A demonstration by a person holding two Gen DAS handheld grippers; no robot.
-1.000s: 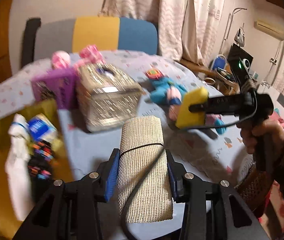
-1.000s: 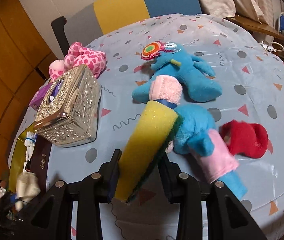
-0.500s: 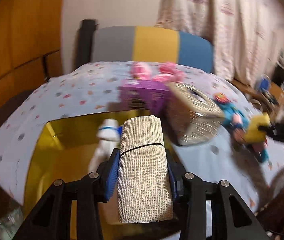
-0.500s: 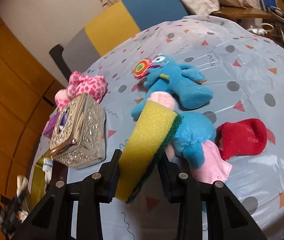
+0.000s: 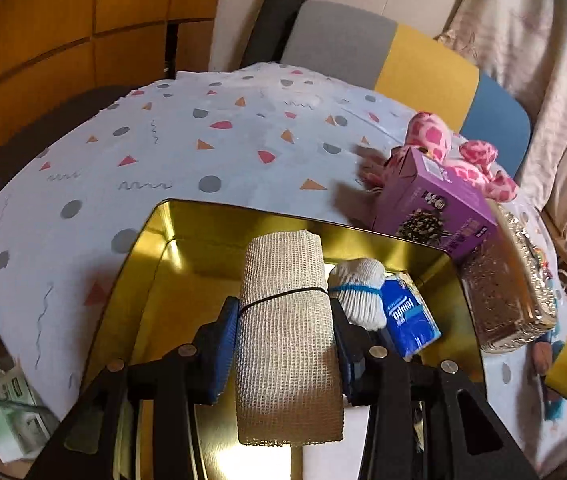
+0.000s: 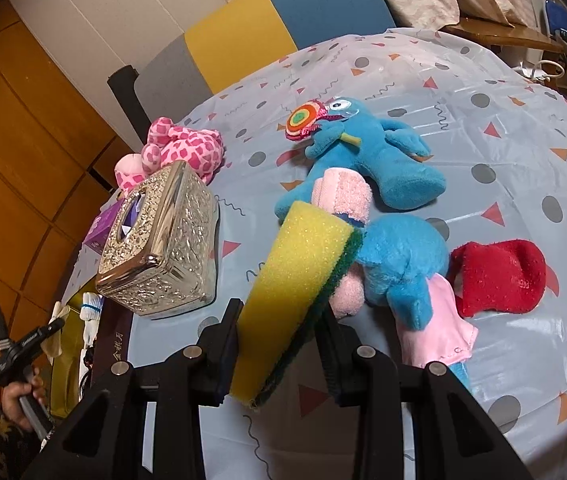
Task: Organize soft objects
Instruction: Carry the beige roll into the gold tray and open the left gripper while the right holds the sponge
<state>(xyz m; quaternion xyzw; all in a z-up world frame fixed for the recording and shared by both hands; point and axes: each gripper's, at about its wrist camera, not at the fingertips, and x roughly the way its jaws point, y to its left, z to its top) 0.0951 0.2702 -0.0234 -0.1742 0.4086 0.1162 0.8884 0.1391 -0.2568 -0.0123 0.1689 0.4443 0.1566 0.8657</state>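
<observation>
My left gripper (image 5: 285,318) is shut on a beige rolled bandage (image 5: 285,316) and holds it over the gold tray (image 5: 155,248). Inside the tray lie a white sock bundle tied with blue (image 5: 361,292) and a blue tissue pack (image 5: 409,318). My right gripper (image 6: 279,312) is shut on a yellow sponge with a green scouring side (image 6: 299,268), held above the table. Beyond it lie a blue plush with a lollipop (image 6: 367,156), a second blue and pink plush (image 6: 407,276), a pink rolled cloth (image 6: 343,196) and a red sock (image 6: 499,276).
A silver embossed tissue box (image 6: 163,240) stands left of the plushes, with a purple box (image 5: 431,208) and a pink spotted plush (image 6: 187,152) behind it. A grey, yellow and blue chair back (image 5: 403,64) stands past the table (image 5: 187,128). A hand (image 6: 19,396) holds the left tool.
The left gripper has swung left with the bandage, from above the tissue box to over the gold tray. The right gripper kept almost still with the sponge.
</observation>
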